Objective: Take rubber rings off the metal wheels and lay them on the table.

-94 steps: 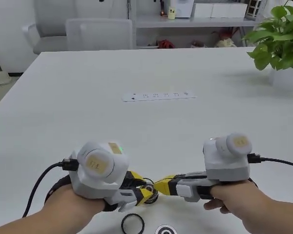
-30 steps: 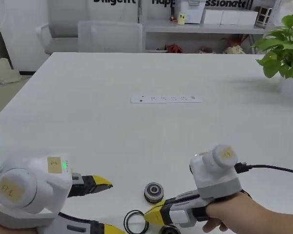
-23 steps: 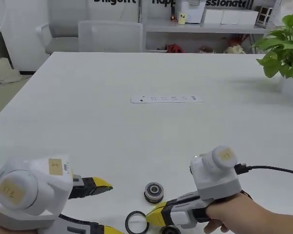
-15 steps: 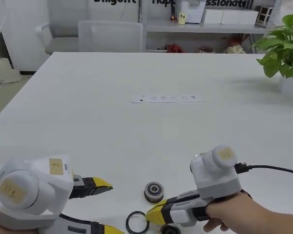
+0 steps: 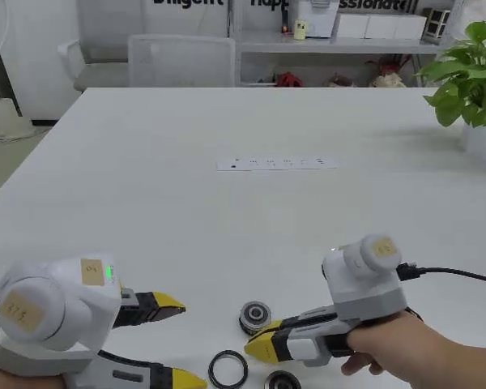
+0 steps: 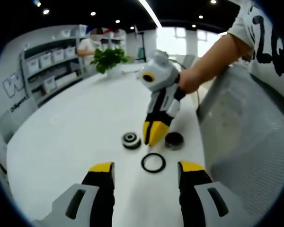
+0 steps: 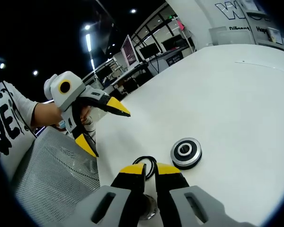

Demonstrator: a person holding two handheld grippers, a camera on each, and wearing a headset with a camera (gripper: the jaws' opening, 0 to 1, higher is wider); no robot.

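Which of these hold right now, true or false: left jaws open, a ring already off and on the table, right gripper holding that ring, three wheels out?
1. The left gripper has its jaws wide apart. True.
2. A black rubber ring lies loose and flat on the table. True.
3. The right gripper holds the rubber ring. False: its jaws are closed together above the table, and the ring lies apart from them.
4. Three metal wheels sit on the table. False: there are two, one metal wheel beyond the right gripper's tip and a second metal wheel nearer the person.
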